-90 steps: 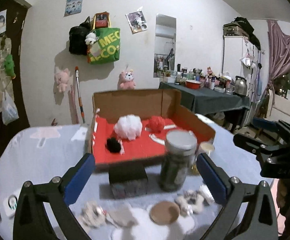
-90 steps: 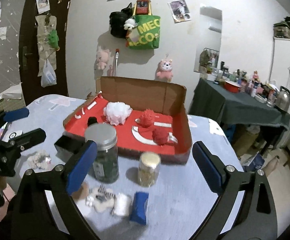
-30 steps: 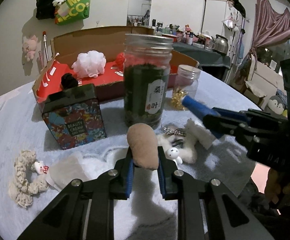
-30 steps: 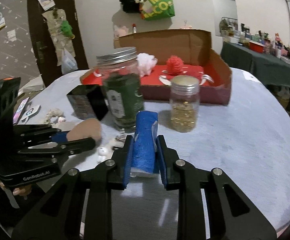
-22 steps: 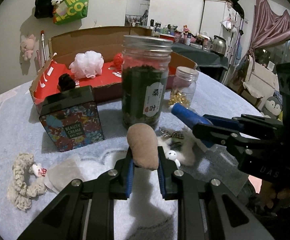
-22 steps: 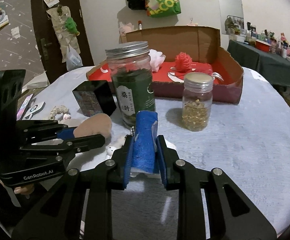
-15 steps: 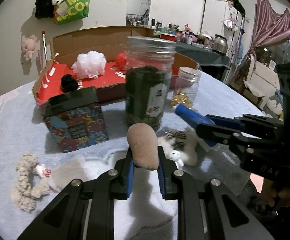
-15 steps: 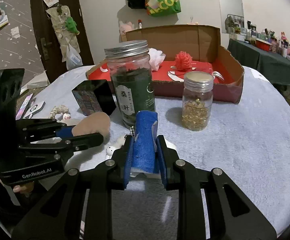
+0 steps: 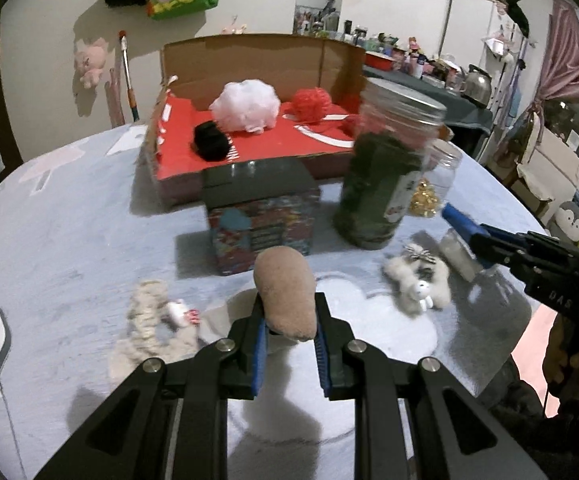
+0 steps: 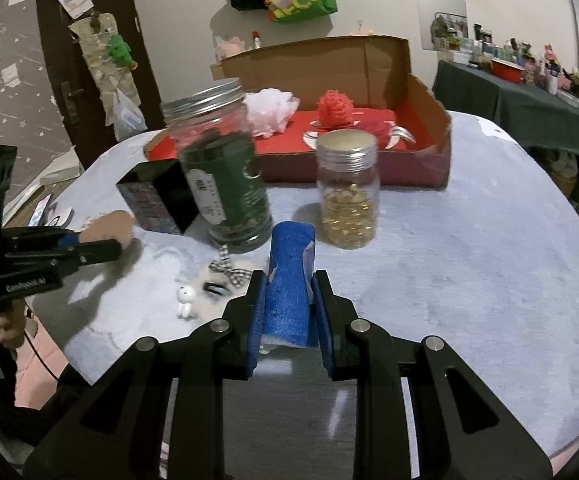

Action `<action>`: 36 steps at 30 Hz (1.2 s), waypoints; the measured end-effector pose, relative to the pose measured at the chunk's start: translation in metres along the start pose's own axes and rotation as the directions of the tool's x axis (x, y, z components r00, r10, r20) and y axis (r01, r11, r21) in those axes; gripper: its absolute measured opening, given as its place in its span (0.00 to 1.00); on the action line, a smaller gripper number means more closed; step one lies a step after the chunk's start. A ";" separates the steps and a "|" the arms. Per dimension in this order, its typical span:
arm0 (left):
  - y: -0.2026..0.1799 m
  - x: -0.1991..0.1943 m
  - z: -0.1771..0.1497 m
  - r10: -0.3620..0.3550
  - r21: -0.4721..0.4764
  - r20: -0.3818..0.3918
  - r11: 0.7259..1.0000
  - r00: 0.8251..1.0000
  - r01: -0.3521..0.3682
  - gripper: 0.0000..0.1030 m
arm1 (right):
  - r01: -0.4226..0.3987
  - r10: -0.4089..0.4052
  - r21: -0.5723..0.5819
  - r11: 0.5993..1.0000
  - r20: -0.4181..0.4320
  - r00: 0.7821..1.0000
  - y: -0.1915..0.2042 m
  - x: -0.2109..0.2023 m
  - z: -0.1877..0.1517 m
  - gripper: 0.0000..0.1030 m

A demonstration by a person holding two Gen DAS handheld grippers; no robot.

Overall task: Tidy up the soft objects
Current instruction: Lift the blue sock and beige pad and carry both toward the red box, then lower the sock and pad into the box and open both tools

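Fingers (image 9: pixel 258 332) of the left gripper (image 9: pixel 288 334) are pinching a tan powder puff (image 9: pixel 285 293), which stands on its edge between them, long axis upright and leaning a little forward, its rounded top toward the patterned box (image 9: pixel 260 216). The right gripper (image 10: pixel 288 308) has its fingers (image 10: pixel 321 304) pressed on a blue sponge (image 10: pixel 290 276); the long axis of the sponge runs forward and upward along the fingers, and its free end points toward the green jar (image 10: pixel 219 168) and the small jar of gold pieces (image 10: pixel 347 188). Both things are held above the grey worktop (image 10: pixel 469 264). On the worktop, just in front of the green jar, lies a white fluffy hair clip (image 9: pixel 417 280), and a beige scrunchie (image 9: pixel 149 320) lies left of the puff. Behind the jars stands the cardboard box (image 9: pixel 257 60) with a red floor, holding a white pompom (image 9: pixel 245 106), a red pompom (image 9: pixel 311 100) and a black pompom (image 9: pixel 209 142).
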State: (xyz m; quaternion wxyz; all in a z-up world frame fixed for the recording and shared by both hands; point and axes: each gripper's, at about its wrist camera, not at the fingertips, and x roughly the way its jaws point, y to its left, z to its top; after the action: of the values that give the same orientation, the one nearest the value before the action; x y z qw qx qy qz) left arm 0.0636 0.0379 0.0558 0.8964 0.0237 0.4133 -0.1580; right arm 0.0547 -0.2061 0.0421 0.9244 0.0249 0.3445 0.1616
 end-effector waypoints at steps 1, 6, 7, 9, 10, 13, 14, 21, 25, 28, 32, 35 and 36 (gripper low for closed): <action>0.003 0.000 0.001 0.005 -0.004 -0.012 1.000 1.000 -0.005 0.21 | 0.007 -0.007 0.001 1.000 -0.002 1.000 -0.001 0.000 0.001 0.22; 0.015 0.001 0.008 0.039 0.011 -0.083 0.999 0.996 -0.038 0.21 | 0.035 -0.035 -0.002 0.999 -0.023 0.999 -0.008 -0.001 0.006 0.22; 0.016 0.001 0.008 0.044 0.012 -0.091 0.999 0.995 -0.043 0.21 | 0.043 -0.043 -0.004 0.999 -0.028 0.999 -0.009 -0.001 0.006 0.22; 0.023 0.002 0.010 0.048 0.006 -0.111 0.999 0.993 -0.048 0.21 | 0.059 -0.059 -0.008 0.998 -0.038 0.998 -0.011 0.000 0.007 0.22; 0.026 0.002 0.012 0.044 0.000 -0.116 0.999 0.992 -0.045 0.21 | 0.065 -0.065 -0.010 0.998 -0.043 0.997 -0.013 0.000 0.008 0.22; 0.034 -0.001 0.017 0.044 -0.003 -0.121 0.999 0.992 -0.045 0.21 | 0.087 -0.088 -0.017 0.996 -0.054 0.995 -0.016 0.000 0.010 0.22; 0.037 -0.002 0.019 0.041 -0.005 -0.123 0.999 0.992 -0.042 0.21 | 0.094 -0.095 -0.019 0.995 -0.058 0.994 -0.018 0.000 0.010 0.22; 0.052 0.003 0.031 0.063 0.014 -0.153 0.998 0.986 -0.061 0.21 | 0.138 -0.141 -0.040 0.990 -0.069 0.988 -0.030 -0.001 0.018 0.22; 0.059 0.008 0.036 0.075 0.045 -0.165 0.997 0.983 -0.069 0.21 | 0.172 -0.178 -0.094 0.981 -0.067 0.982 -0.037 0.000 0.025 0.22; 0.064 0.011 0.040 0.074 0.065 -0.165 0.996 0.983 -0.064 0.21 | 0.188 -0.198 -0.136 0.973 -0.064 0.978 -0.041 0.002 0.030 0.22; 0.070 0.013 0.046 0.066 0.097 -0.151 0.994 0.986 -0.052 0.21 | 0.189 -0.202 -0.173 0.967 -0.064 0.977 -0.047 0.006 0.038 0.22; 0.072 0.016 0.051 0.075 0.145 -0.128 0.988 0.989 -0.056 0.21 | 0.177 -0.193 -0.193 0.965 -0.068 0.979 -0.053 0.011 0.044 0.22; 0.072 0.016 0.054 0.078 0.169 -0.119 0.984 0.990 -0.058 0.21 | 0.167 -0.184 -0.203 0.965 -0.068 0.980 -0.055 0.013 0.048 0.22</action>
State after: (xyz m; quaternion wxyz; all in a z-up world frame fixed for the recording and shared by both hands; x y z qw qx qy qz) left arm 0.1347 0.0927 0.0724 0.8685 0.1220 0.4533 -0.1593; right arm 0.1098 -0.2515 0.0617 0.9173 -0.1041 0.3674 0.1129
